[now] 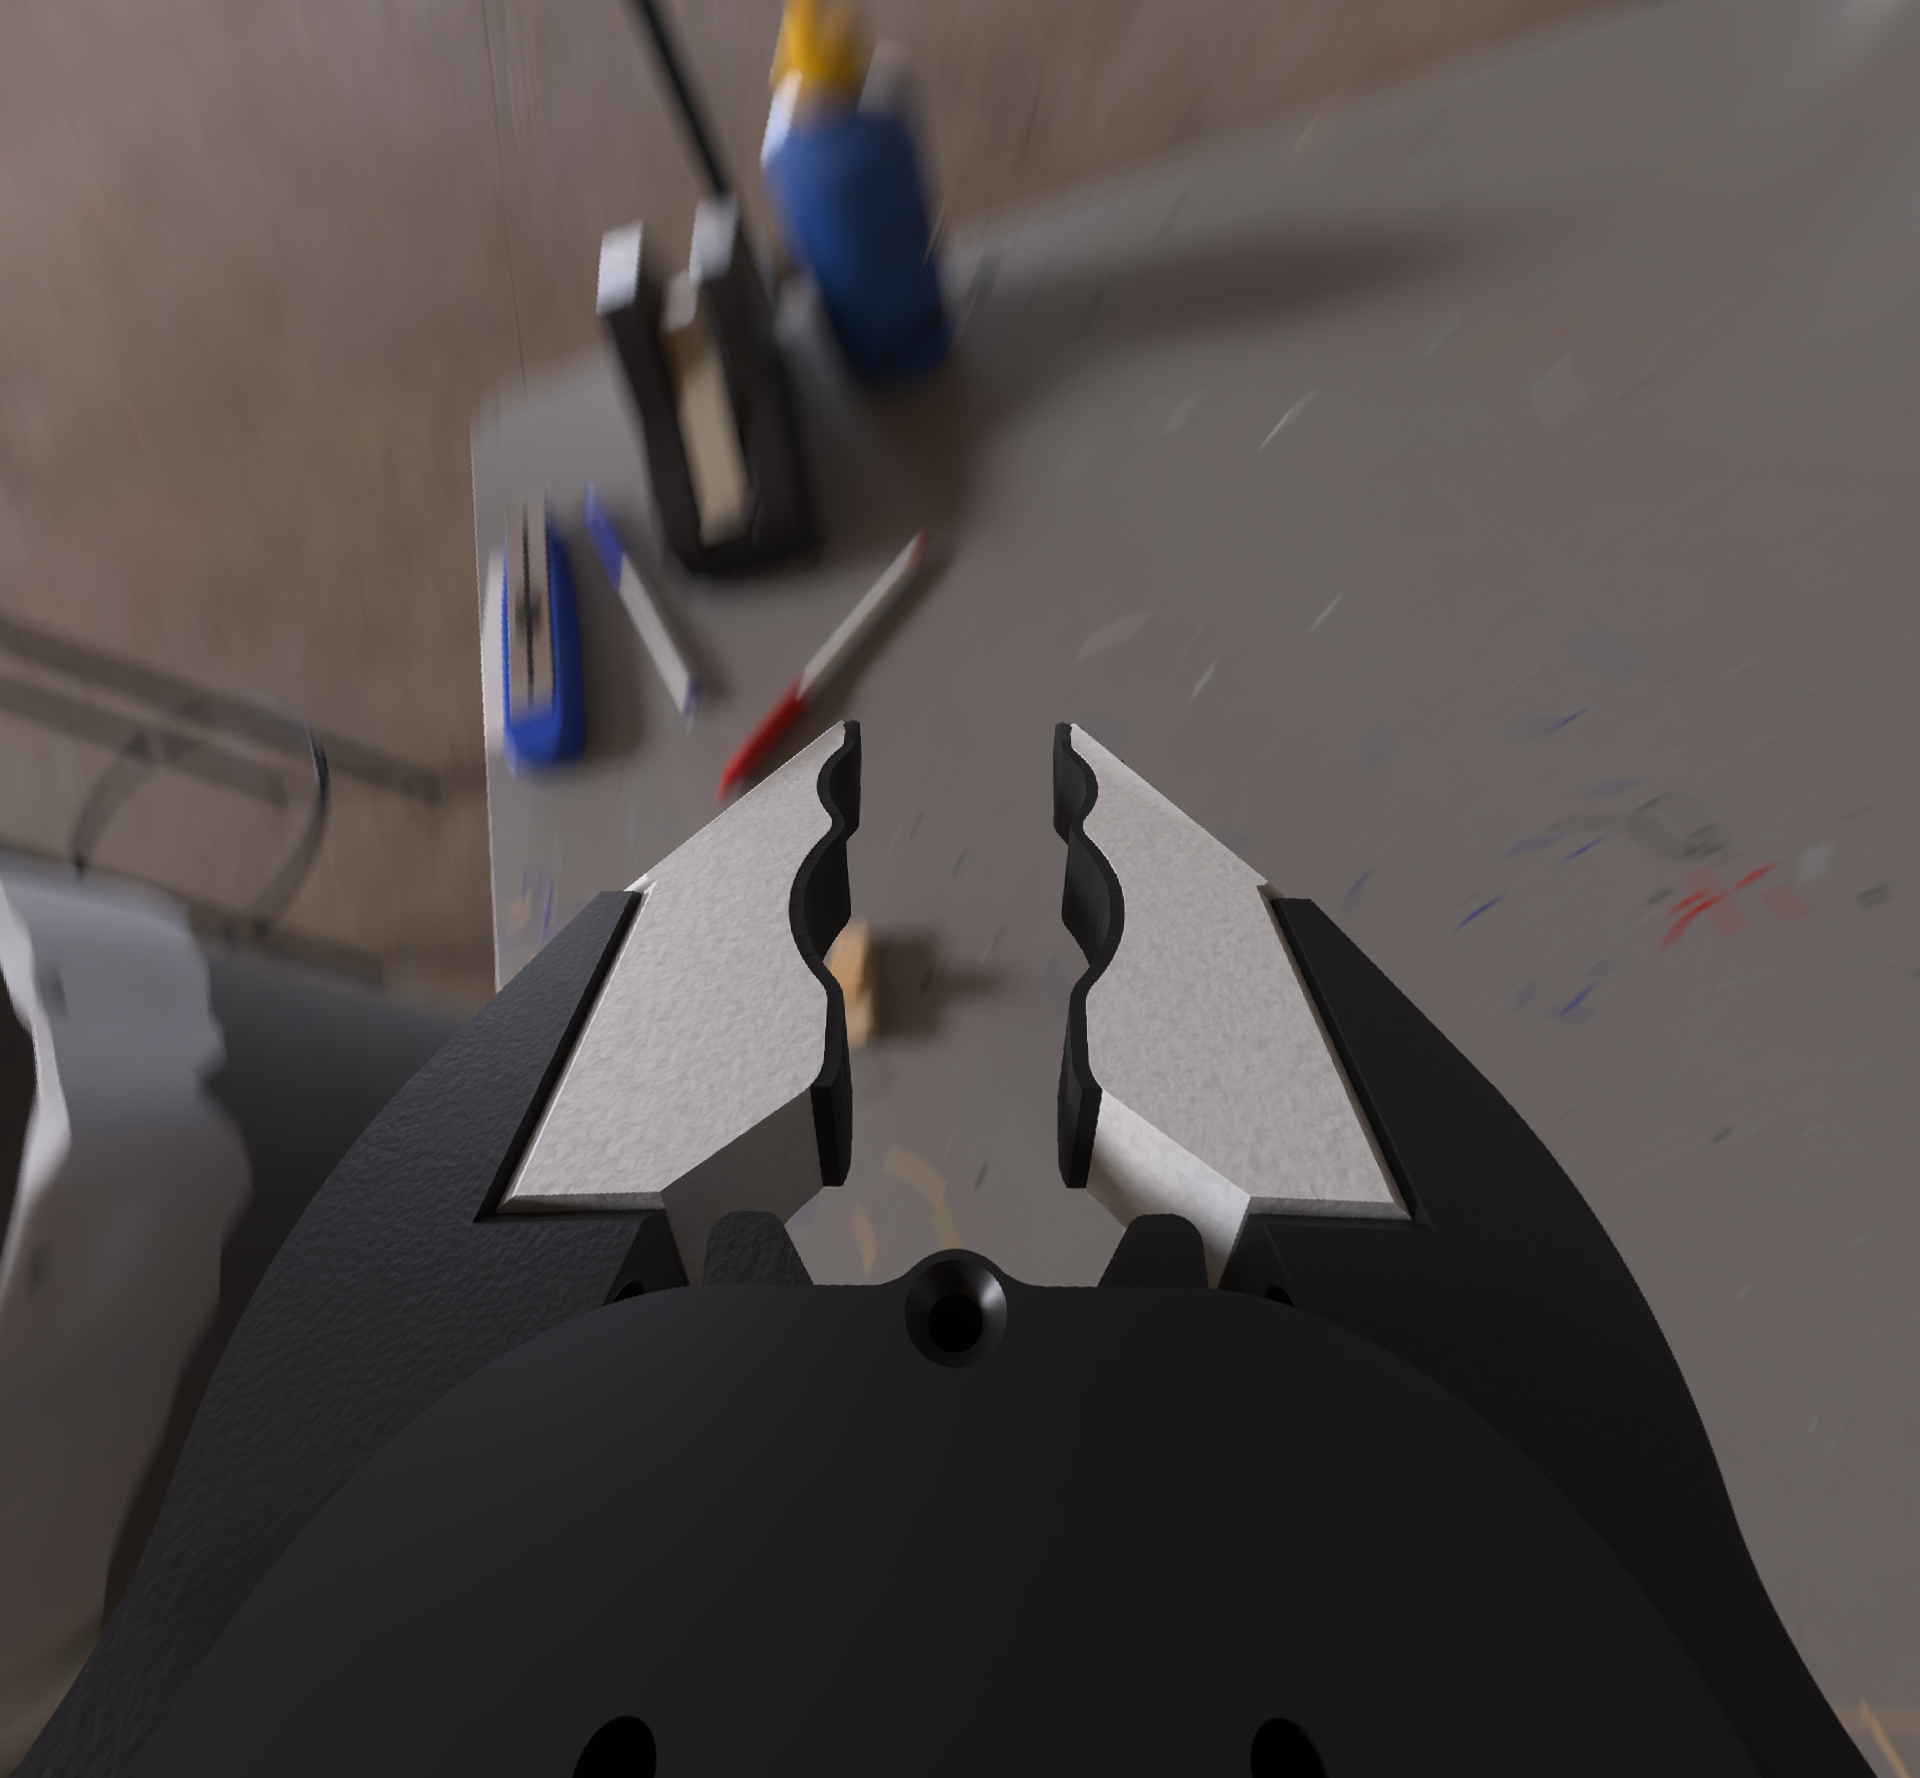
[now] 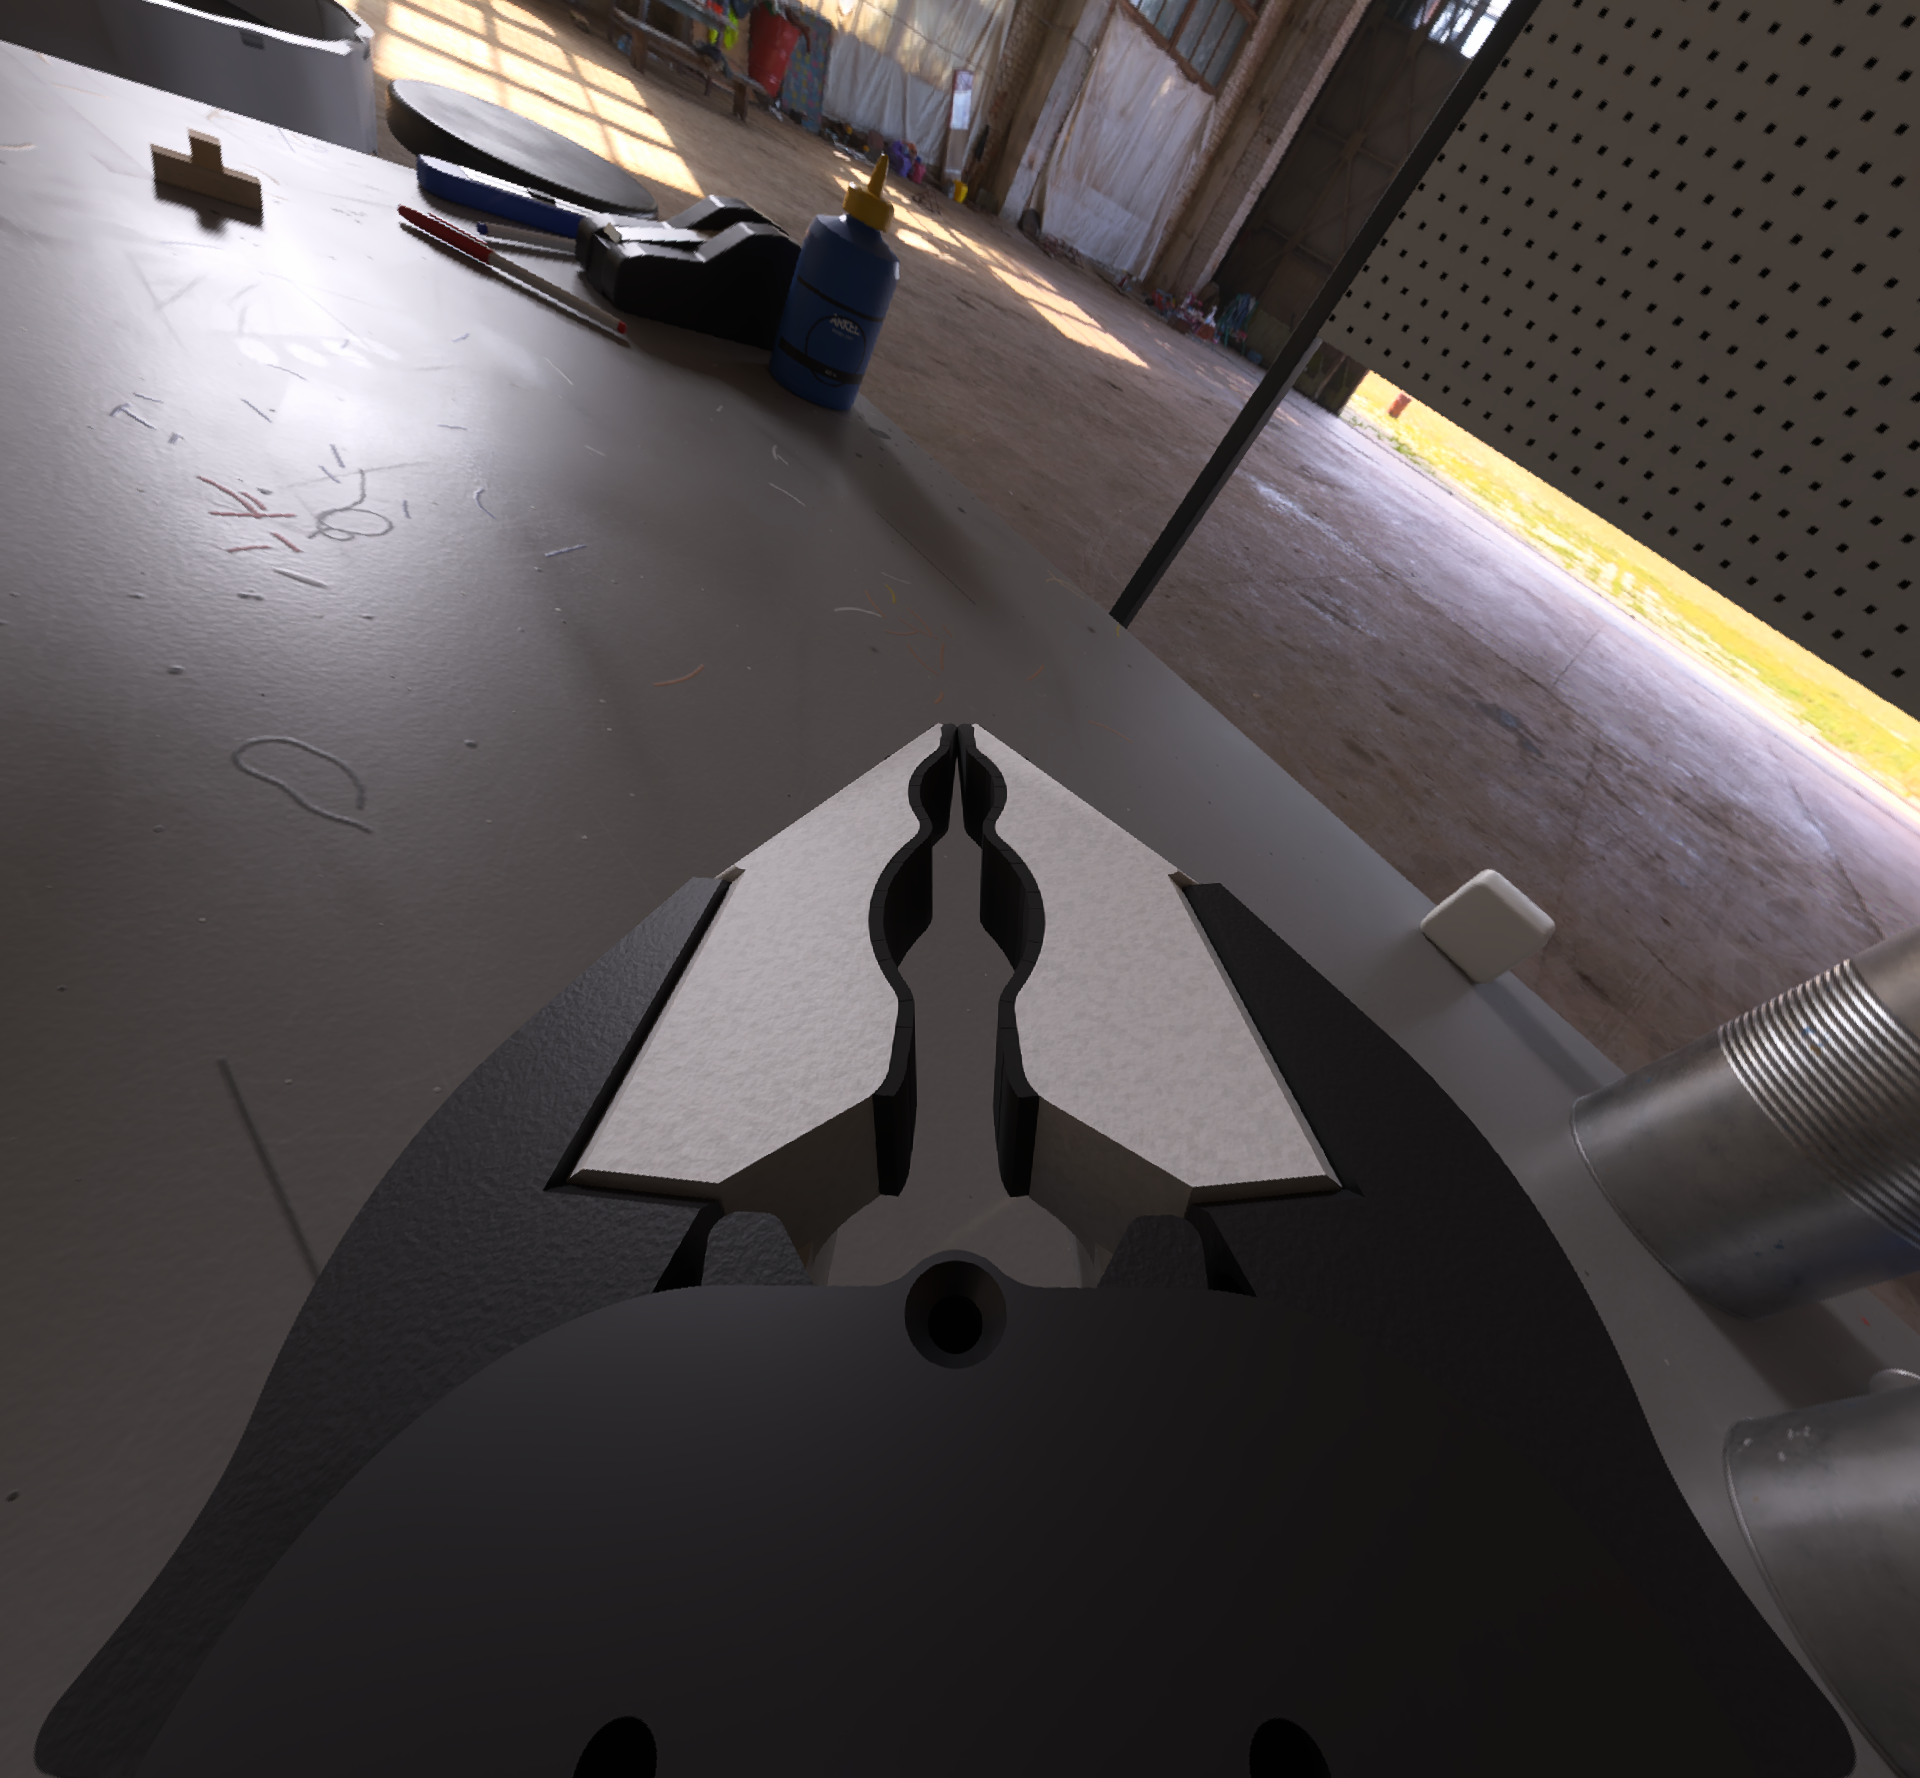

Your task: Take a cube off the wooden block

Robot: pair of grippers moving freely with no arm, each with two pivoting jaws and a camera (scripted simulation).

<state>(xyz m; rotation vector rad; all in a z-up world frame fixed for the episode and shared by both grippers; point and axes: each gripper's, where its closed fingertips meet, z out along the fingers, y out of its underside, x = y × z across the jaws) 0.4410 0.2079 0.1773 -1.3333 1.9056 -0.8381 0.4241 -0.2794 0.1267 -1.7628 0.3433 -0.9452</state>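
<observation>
In the right wrist view a flat wooden block (image 2: 208,187) lies far off at the upper left of the grey table, with a small wooden cube (image 2: 205,148) standing on its middle. In the blurred left wrist view a pale wooden piece (image 1: 858,985) shows on the table, partly hidden behind my left finger; I cannot tell block from cube there. My left gripper (image 1: 957,762) is open and empty, hovering above the table over that piece. My right gripper (image 2: 957,733) is shut and empty, low over the table near its right edge.
A blue glue bottle (image 2: 834,307), a black tape dispenser (image 2: 691,265), a red pen (image 2: 499,265) and a blue knife (image 2: 494,193) lie beyond the block. Metal pipes (image 2: 1766,1157) and a white cube-like cap (image 2: 1486,920) sit at the right edge. A pegboard (image 2: 1704,253) stands right.
</observation>
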